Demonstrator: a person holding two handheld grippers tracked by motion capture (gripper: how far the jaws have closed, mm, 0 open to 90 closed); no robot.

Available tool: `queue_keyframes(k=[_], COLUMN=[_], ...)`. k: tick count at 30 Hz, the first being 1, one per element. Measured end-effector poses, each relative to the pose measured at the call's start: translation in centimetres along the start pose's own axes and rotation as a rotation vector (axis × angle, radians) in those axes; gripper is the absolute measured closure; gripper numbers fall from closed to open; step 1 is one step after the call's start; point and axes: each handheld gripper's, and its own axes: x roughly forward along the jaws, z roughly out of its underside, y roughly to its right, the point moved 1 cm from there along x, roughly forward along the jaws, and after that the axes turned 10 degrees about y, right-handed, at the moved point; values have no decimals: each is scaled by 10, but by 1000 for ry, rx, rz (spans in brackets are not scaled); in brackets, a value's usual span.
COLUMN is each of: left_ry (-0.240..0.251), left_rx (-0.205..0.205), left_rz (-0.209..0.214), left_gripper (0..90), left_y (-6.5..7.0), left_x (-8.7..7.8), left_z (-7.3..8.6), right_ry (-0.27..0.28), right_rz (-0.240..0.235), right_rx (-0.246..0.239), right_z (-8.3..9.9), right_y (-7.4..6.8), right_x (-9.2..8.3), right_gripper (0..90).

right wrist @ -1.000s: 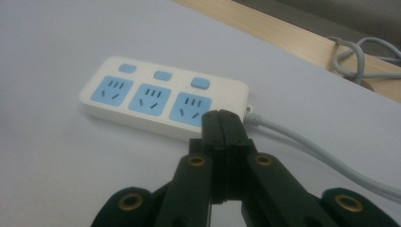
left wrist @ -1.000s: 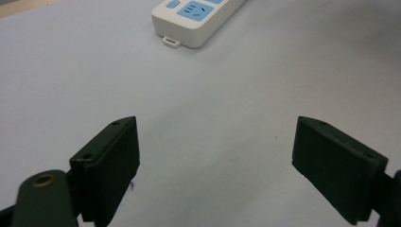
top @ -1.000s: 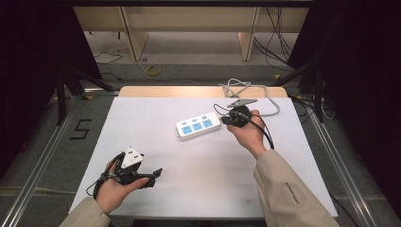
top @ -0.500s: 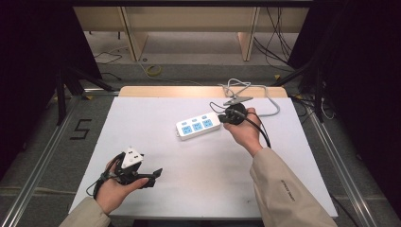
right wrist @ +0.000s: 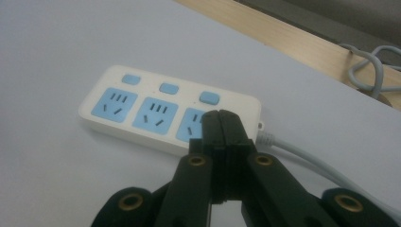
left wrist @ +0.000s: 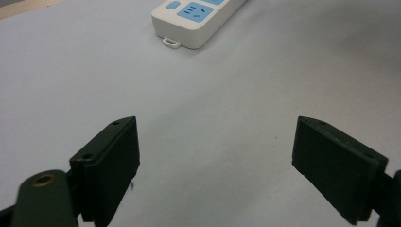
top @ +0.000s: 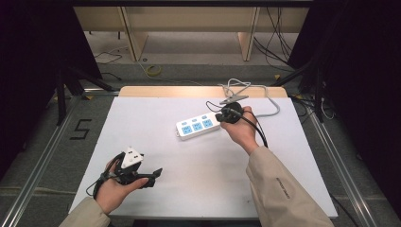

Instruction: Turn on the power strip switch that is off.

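Holding my right gripper (top: 222, 115) clenched with nothing between its jaws, I have its tips over the cord-end socket of the power strip (top: 198, 126), which lies on the white bench (top: 189, 189) at about one o'clock from centre. Its grey cord (top: 272, 109) runs off toward two o'clock. My left gripper (top: 153, 176) rests released at seven o'clock, well apart from the strip.

power strip (left wrist: 201, 21): far end cut off by the top edge in the left gripper view | third socket (right wrist: 191, 124): partly hidden behind the right hand-held gripper (right wrist: 221, 124), pads pressed together | grey cable (right wrist: 326, 165): runs behind that gripper's arm, off the right edge | socket markings: too small in the high view
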Motion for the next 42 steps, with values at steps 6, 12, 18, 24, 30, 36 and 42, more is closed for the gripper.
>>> queue_keyframes(k=[6, 12, 18, 24, 30, 36, 42], left_ry=[-3, -4, 1, -3, -1, -1, -1], left_rx=[6, 4, 2, 6, 5, 5, 5], left_rz=[2, 3, 0, 3, 5, 4, 5], left_gripper=[153, 153, 154, 154, 154, 154, 154], left_y=[0, 0, 0, 0, 0, 1, 0], left_x=[0, 0, 0, 0, 0, 0, 0], left_z=[0, 0, 0, 0, 0, 0, 0], right_ry=[-1, -3, -6, -9, -13, -17, -17], right_rz=[-1, 3, 9, 13, 15, 17, 19], right_rx=[1, 9, 18, 21, 23, 27, 24], right_z=[-2, -2, -2, -3, -2, -3, -5], right_y=[1, 2, 4, 6, 7, 7, 7], right_x=[2, 3, 6, 9, 11, 14, 17], right_gripper=[900, 900, 900, 900, 900, 900, 900])
